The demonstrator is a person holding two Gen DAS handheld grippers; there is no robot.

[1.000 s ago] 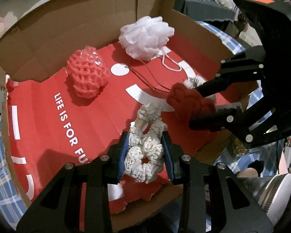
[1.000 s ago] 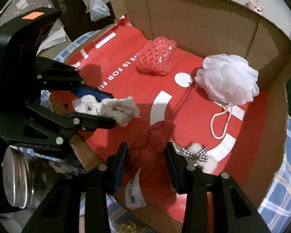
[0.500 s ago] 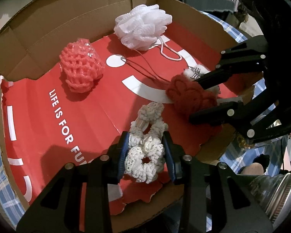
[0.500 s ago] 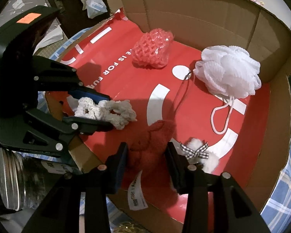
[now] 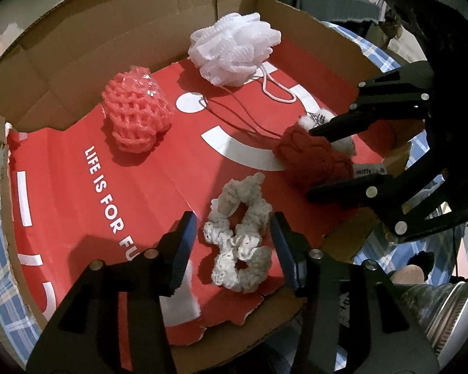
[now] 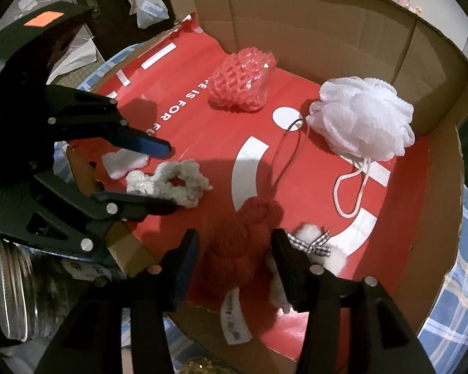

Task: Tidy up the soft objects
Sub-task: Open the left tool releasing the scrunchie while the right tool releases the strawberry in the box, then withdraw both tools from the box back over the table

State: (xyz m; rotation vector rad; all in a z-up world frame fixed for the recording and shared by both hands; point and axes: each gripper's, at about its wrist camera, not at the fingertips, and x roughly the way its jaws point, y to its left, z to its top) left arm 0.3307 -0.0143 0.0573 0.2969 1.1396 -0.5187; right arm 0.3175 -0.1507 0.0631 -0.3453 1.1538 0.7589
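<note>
Both grippers hang over the near edge of the cardboard box (image 5: 115,21), tilted steeply down at its red printed floor, and both are letting go. The left gripper (image 5: 234,243) has its jaws opening around the white crocheted scrunchie (image 5: 240,237); gaps show on both sides, so the pads no longer press it and it lies flat on the floor near the front rim. The right gripper (image 6: 234,258) is opening too, with the red knitted toy (image 6: 243,249) between its jaws. From the left wrist view the toy sits on the floor to the right of the scrunchie, its paper tag pointing toward the near edge, and the fingers look just clear of it (the far pad is close enough that a light touch cannot be ruled out).

The placement reads as deliberate: each soft thing gets its own patch of floor. The pink foam net (image 5: 135,109) sits far left, the white bath pouf (image 5: 234,50) far centre with its cord trailing forward, and a small white fluffy piece with a checked bow (image 6: 315,246) lies just right of the red toy. Setting both pieces down near the front keeps them apart from those at the back. A glass jar (image 6: 12,296) stands outside the box.
</note>
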